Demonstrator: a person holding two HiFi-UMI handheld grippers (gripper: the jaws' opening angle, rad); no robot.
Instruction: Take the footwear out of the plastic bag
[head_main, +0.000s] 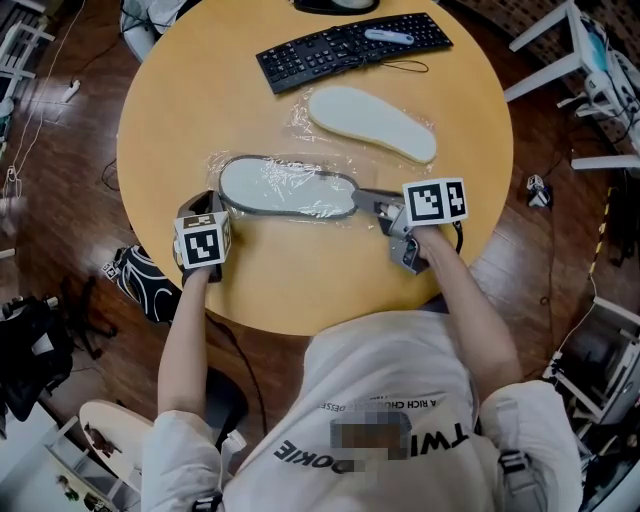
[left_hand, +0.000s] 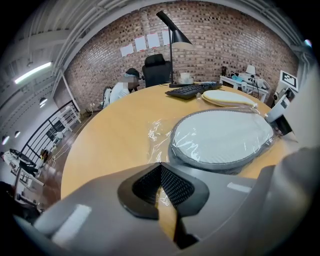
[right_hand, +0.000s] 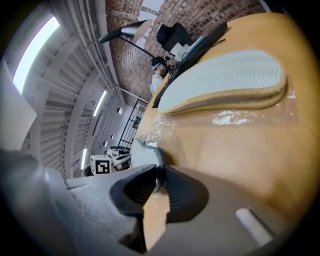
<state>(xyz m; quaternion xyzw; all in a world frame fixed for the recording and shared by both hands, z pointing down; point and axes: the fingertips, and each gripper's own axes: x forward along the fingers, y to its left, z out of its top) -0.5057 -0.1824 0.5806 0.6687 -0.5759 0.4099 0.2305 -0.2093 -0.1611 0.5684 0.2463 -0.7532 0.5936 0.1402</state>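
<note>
A grey-rimmed slipper (head_main: 288, 187) lies sole up inside a clear plastic bag (left_hand: 159, 131) on the round wooden table (head_main: 300, 290). My left gripper (head_main: 214, 206) is at the bag's left end, its jaws (left_hand: 160, 167) shut with a bit of the film pinched between them. At the slipper's right end, my right gripper (head_main: 372, 205) is shut on the slipper's grey rim (right_hand: 156, 165). A second, cream slipper (head_main: 370, 122) lies sole up in its own film farther back, apart from both grippers.
A black keyboard (head_main: 350, 45) lies at the table's far edge, with a desk lamp (left_hand: 172, 35) behind it. A person (left_hand: 122, 90) sits beyond the table. A black and white bag (head_main: 140, 280) lies on the floor at the left.
</note>
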